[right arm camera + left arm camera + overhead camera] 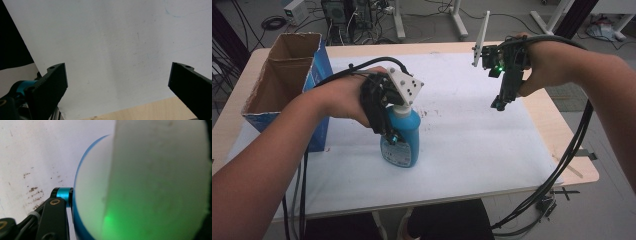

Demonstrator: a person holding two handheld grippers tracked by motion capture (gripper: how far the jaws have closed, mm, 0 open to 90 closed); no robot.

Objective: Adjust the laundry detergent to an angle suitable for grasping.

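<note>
**One blue bottle pinched, one box standing open**

One blue spray bottle stands upright on the white sheet that covers the middle of the tabletop, a little left of centre. It has a pale label low on its front and blue liquid showing through its body. The left gripper comes down over its top, jaws pinched on the white upper part of the bottle; in the left gripper view the bottle sits hard against the one jaw I can see, lit green from the gripper's lamp.

Just left of the bottle, at the sheet's edge, a blue cardboard box stands with its flaps up and its mouth open. What I can see of its brown inside looks bare, though the bottom is out of sight.

Well apart, the right gripper hangs above the sheet's far right side, pointing down, its jaws spread wide with only the sheet between them.
</note>
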